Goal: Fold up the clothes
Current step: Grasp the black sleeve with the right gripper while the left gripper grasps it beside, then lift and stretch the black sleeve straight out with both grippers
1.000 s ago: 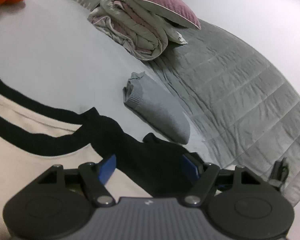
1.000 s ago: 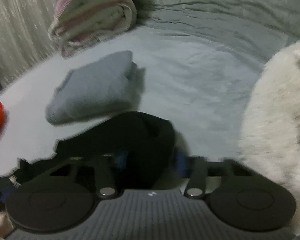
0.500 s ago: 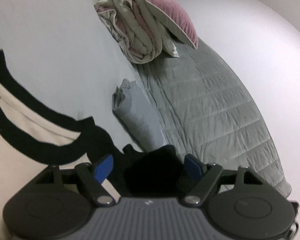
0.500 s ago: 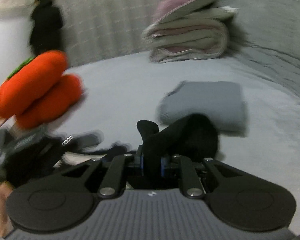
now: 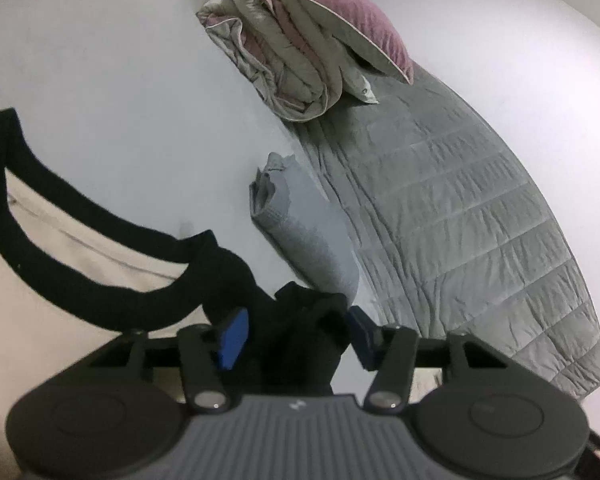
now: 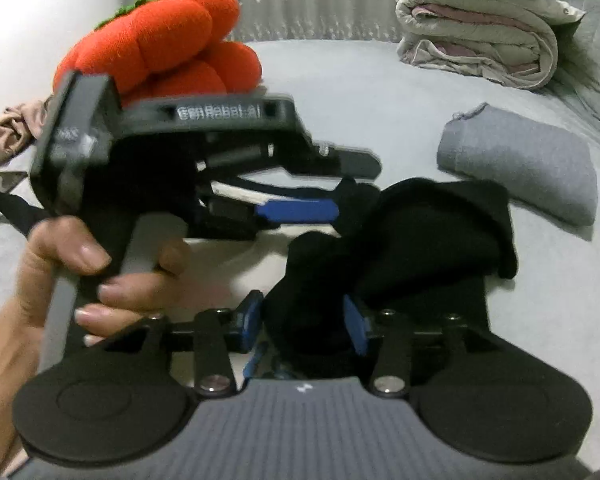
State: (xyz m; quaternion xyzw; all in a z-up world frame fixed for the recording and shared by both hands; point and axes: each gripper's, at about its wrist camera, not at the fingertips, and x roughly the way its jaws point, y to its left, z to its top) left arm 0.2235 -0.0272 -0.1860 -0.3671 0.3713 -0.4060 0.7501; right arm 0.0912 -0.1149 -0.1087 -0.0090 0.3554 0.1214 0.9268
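Cream knit top with black neckline trim and black sleeve [image 5: 100, 280]: spread flat on the pale grey bed sheet [image 5: 120, 100], neckline curving across the left of the left wrist view. Its black sleeve [image 6: 420, 232] is bunched up between the two grippers, lifted into a loose hump just in front of the folded grey garment.

Left gripper [image 5: 296, 334], black with blue pads: jaws closing, black sleeve cloth lying between them; the pads stand close at either side of the cloth, but a firm pinch cannot be told. In the right wrist view the same tool is seen side-on, one blue pad [image 6: 300, 210] lying level above the sheet, gripped by a person's hand [image 6: 80, 280] around its handle.

Right gripper [image 6: 304, 320], same make: jaws opening, a thick fold of the black sleeve filling the gap between its blue pads, which sit against the cloth on both sides.

Folded grey knit garment [image 5: 304, 232]: small neat bundle on the sheet, beside the edge of the grey quilted blanket [image 5: 460, 220].

Rolled beige and pink duvet [image 5: 284, 60]: at the far end of the bed, a mauve pillow [image 5: 360, 36] resting on top.

Orange plush pumpkin-shaped cushion [image 6: 160, 40]: far left of the bed, behind the left gripper.

Crumpled tan cloth [image 6: 12, 128]: at the left edge.
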